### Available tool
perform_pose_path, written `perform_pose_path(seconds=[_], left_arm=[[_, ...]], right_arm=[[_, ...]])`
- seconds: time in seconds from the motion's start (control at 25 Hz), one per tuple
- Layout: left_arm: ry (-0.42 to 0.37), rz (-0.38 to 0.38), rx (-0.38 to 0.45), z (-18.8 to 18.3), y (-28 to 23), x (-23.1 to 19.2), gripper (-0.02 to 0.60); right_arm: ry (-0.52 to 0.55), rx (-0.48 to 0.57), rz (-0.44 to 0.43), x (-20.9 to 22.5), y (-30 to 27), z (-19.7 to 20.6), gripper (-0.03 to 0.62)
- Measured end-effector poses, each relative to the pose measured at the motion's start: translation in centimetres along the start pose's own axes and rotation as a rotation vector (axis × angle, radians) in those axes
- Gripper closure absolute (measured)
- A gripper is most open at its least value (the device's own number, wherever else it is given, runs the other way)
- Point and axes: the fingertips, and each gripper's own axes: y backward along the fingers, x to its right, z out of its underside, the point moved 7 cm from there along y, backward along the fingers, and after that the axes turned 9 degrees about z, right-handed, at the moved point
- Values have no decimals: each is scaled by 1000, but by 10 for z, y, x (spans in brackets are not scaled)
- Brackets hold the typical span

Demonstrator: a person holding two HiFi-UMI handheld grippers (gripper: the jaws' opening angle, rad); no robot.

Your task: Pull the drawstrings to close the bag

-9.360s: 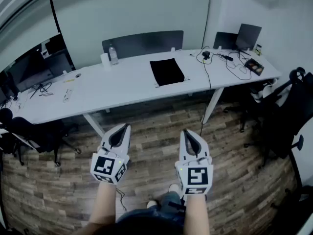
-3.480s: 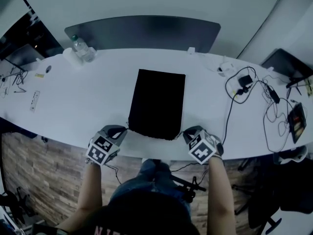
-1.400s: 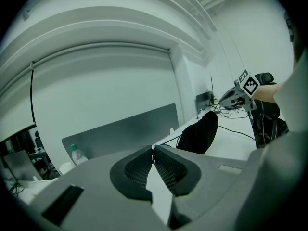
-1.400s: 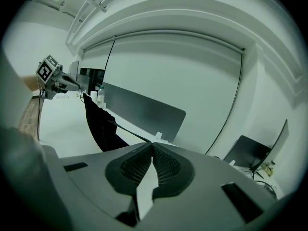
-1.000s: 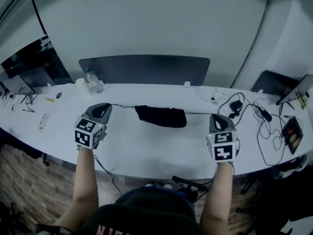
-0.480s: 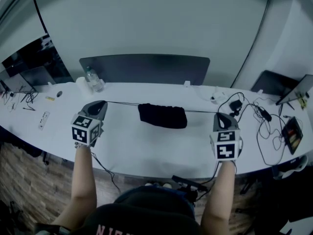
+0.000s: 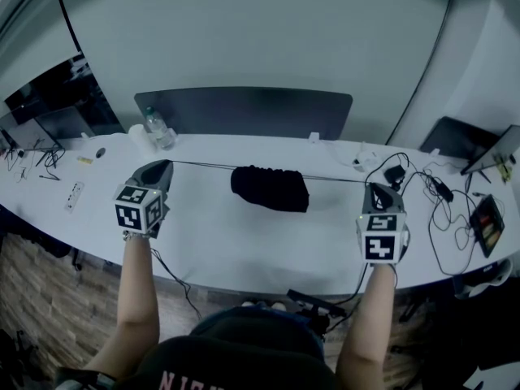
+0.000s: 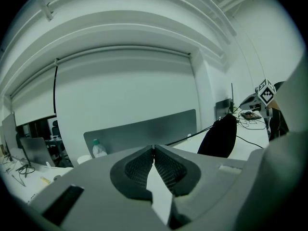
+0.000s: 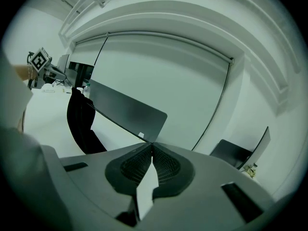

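Observation:
The black drawstring bag (image 7: 270, 188) hangs bunched above the white table (image 7: 244, 246), slung on a taut black cord between my two grippers. My left gripper (image 7: 165, 164) is shut on the left drawstring (image 7: 203, 166). My right gripper (image 7: 374, 187) is shut on the right drawstring (image 7: 337, 180). In the left gripper view the cord (image 8: 190, 136) runs from the closed left gripper (image 8: 154, 147) to the bag (image 8: 220, 137). In the right gripper view the cord (image 9: 120, 125) leads from the closed right gripper (image 9: 152, 143) to the bag (image 9: 81, 121).
A water bottle (image 7: 154, 127) and a paper cup stand at the back left. A dark partition panel (image 7: 244, 109) runs along the table's far edge. Tangled cables (image 7: 418, 192) and a tablet (image 7: 490, 215) lie at the right. A small remote (image 7: 75, 195) lies far left.
Both grippers have drawn slightly further apart and away from me. The cord has straightened and the bag has bunched a little tighter.

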Motion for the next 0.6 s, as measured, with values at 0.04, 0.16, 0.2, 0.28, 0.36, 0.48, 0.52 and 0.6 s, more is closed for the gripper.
perform_pose_path(seconds=[0.04, 0.16, 0.2, 0.28, 0.36, 0.48, 0.52, 0.6], left_arm=[[-4, -13, -2, -1, 0, -2, 568], [-11, -54, -9, -1, -2, -5, 568], [-7, -67, -11, -1, -2, -6, 568], [-3, -92, -19, -1, -2, -9, 568], [-11, -117, -33, 0, -2, -11, 568], [-12, -153, -46, 1, -3, -14, 569], [-8, -162, -49, 1, -3, -15, 569], [-10, -178, -61, 1, -4, -18, 569]], right_arm=[[6, -2, 17, 1, -1, 0, 594], [21, -14, 69, 5, -3, 0, 594], [23, -19, 86, 6, -4, 0, 594], [24, -31, 121, 8, -5, 0, 594], [26, -42, 154, 10, -7, 1, 594], [31, -41, 185, 14, -8, 0, 594], [33, -40, 196, 15, -8, 0, 594], [33, -45, 224, 19, -9, 2, 594]])
